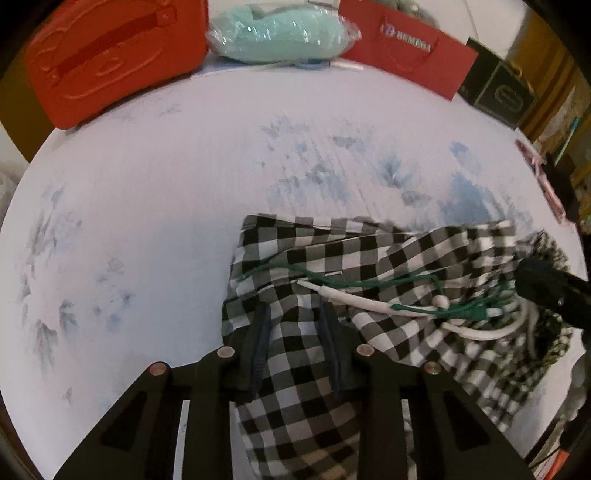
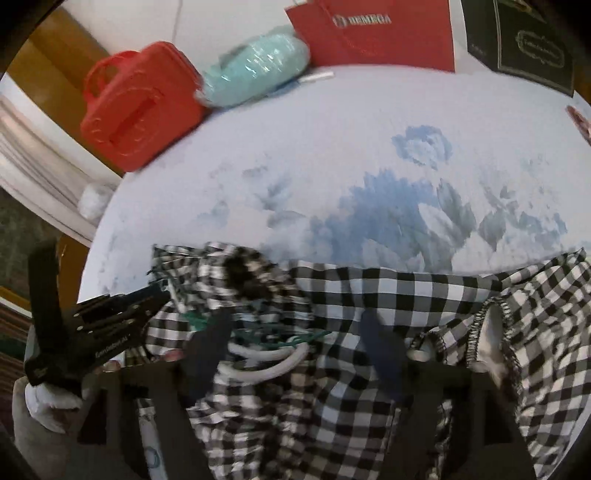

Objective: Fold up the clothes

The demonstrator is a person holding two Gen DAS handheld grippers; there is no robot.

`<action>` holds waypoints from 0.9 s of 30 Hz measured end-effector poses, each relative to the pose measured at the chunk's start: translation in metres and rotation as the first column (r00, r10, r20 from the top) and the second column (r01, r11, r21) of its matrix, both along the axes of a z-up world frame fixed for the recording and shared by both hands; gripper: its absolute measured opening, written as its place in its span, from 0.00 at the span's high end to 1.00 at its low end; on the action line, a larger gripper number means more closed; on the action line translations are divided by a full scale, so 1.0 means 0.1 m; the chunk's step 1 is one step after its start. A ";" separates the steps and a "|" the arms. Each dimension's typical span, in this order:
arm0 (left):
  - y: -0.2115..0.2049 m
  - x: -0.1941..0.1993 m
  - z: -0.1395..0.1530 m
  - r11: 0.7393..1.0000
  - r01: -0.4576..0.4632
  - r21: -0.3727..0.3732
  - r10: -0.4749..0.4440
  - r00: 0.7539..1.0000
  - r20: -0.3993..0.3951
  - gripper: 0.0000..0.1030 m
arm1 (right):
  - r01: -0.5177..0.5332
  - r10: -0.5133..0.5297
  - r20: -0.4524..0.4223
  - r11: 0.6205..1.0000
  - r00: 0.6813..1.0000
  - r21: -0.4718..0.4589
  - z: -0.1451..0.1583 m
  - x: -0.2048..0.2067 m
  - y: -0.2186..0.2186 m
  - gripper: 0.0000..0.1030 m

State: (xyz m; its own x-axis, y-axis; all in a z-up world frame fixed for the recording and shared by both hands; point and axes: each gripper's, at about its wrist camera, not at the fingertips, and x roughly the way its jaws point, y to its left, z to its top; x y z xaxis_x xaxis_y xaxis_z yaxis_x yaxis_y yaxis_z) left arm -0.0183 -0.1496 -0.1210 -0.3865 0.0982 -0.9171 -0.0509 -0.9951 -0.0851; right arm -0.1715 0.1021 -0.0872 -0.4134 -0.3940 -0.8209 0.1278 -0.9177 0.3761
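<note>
The checked garment (image 1: 332,280) lay bunched on the near part of the flower-print sheet (image 1: 147,192), well clear of the red case (image 1: 110,55), the mint bundle (image 1: 280,33) and the red bag (image 1: 406,51) at the far edge.

The left tongs (image 1: 295,343) stood with a band of cloth running between their fingers; whether the pads pinched it or merely straddled it could not be told. The right tongs (image 2: 295,354) stood wide apart over the gathered waist, gripping nothing.

The main risk seemed to be the cords: the white drawstring (image 2: 266,362) and the green string (image 1: 332,282) lay loose across the top layer, right between the right fingers. A closing grip there would likely catch cord rather than cloth, so a lift would drag the waist into a tighter knot. The layers were also stacked unevenly, so a pinch might take only one.

The garment's long axis ran across both views, left to right, with the waist end at the middle between the tongs.
</note>
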 end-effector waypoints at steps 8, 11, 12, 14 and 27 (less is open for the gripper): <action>0.00 0.19 0.21 0.999 0.020 0.033 -0.019 0.999 -0.027 0.74 | -0.125 0.124 -0.063 0.992 0.990 -0.015 0.19 -0.06 -0.40 0.62; 0.00 0.28 0.14 0.999 0.032 0.031 -0.032 0.999 0.009 0.74 | -0.149 0.149 0.006 0.988 0.989 0.037 0.01 -0.14 -0.59 0.62; 0.00 0.31 0.09 0.999 0.031 0.028 -0.032 0.999 0.026 0.74 | -0.153 0.151 0.042 0.987 0.988 0.055 -0.08 -0.15 -0.61 0.62; -0.01 0.32 -0.06 0.999 0.030 0.018 -0.031 0.997 0.071 0.74 | -0.161 0.154 0.083 0.984 0.985 0.083 -0.22 -0.13 -0.62 0.63; 0.12 0.46 0.09 0.991 0.114 0.068 -0.116 0.993 0.030 0.56 | -0.158 0.150 0.100 0.984 0.984 0.085 -0.13 0.59 -0.30 0.63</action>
State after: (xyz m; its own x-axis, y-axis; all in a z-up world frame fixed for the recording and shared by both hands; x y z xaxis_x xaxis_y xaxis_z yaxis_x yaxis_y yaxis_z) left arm 0.0276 -0.1374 -0.1123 -0.3379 0.2009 -0.9195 -0.1607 -0.9749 -0.1539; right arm -0.1126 0.0720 -0.0999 -0.2736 -0.3680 -0.8887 0.2388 -0.9210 0.3079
